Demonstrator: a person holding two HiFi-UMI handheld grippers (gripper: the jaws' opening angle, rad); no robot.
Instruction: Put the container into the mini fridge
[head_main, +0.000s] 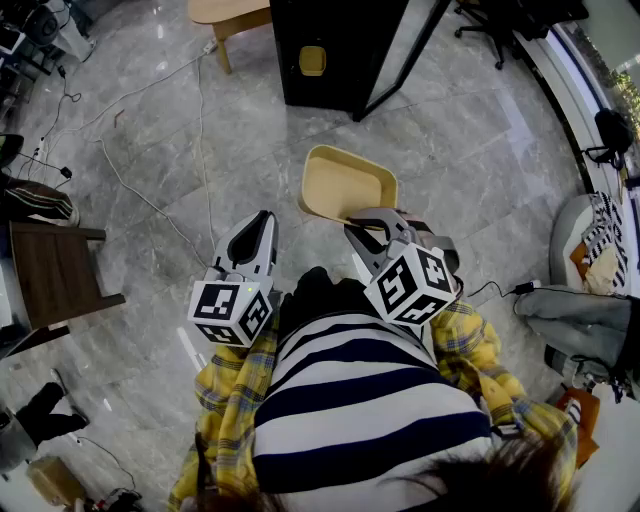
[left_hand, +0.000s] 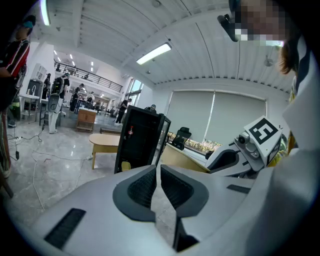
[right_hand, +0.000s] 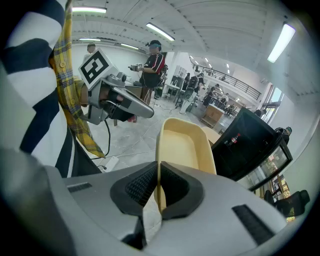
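Grey polished stone floor (head_main: 470, 150) spreads under the person, with a white cable (head_main: 150, 205) trailing across it on the left and a brown chair (head_main: 55, 275) at the near left. Just ahead of the striped torso, both grippers are held level and point forward, side by side and apart. The left gripper (head_main: 262, 222) has its jaws brought together on nothing. The right gripper (head_main: 372, 225) has its jaws narrowed onto the near rim of the container (head_main: 345, 183), a pale yellow tub carried above the floor. Its open side faces up, and its long axis runs away from the person toward the far side. Beyond it, well apart, stands the black mini fridge (head_main: 330, 50) with its glass door (head_main: 400, 60) swung open to the right. A wooden table (head_main: 228, 15) is just to the fridge's left.
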